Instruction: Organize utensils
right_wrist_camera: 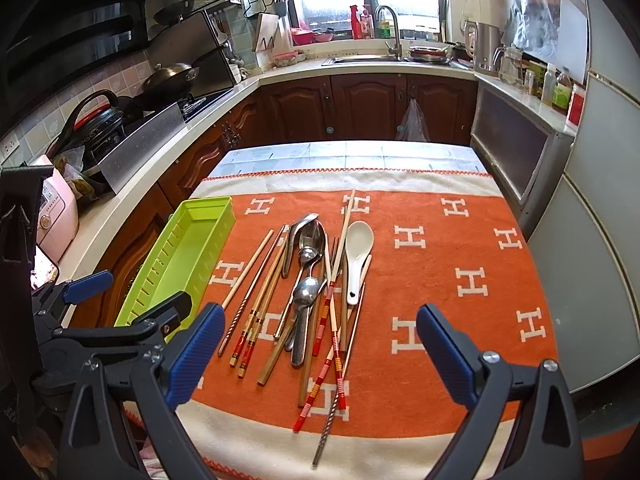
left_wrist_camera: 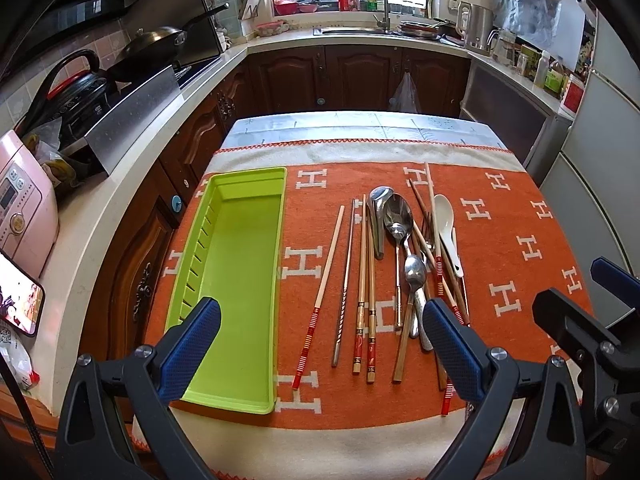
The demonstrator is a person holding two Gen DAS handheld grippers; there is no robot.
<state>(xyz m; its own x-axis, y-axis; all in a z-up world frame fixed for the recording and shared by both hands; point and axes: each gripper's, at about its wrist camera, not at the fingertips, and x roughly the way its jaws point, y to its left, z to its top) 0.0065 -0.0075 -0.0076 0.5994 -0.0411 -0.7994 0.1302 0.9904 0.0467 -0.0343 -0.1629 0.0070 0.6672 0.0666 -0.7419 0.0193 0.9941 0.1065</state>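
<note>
A: How many utensils do you count?

B: One white ceramic spoon (right_wrist_camera: 357, 250) with a rounded bowl, at the right edge of the pile. Three metal spoons: a big polished one (left_wrist_camera: 398, 212), a smaller one (left_wrist_camera: 414, 270) lying nearer, and a ladle-shaped one (left_wrist_camera: 378, 216) just left of them. Chopsticks (left_wrist_camera: 366, 288) are harder; about ten or more, wooden and metal, some with red-banded ends, several crossed under the spoons, so I cannot give an exact number.

A: And the container?

B: One green plastic tray (left_wrist_camera: 240, 272), long and rectangular, slotted along its left wall, nothing inside. It sits left of the pile, apart from it.

A: What are they on?

B: An orange woven cloth (right_wrist_camera: 460, 304) with white H shapes and cream borders, spread over the worktop (right_wrist_camera: 340, 152). Around it is a kitchen: dark wooden cabinets (right_wrist_camera: 360, 108), a sink with a steel faucet (right_wrist_camera: 390, 24) under a window, a wok (left_wrist_camera: 156, 42) on the stove at left, a steel kettle (left_wrist_camera: 476, 26) at right.

A: The tools?

B: The left hand-held gripper (left_wrist_camera: 320, 354) hangs spread wide over the near edge, between tray and pile, holding nothing. The right hand-held gripper (right_wrist_camera: 318, 354) is likewise agape, empty, above the pile's near ends.
</note>
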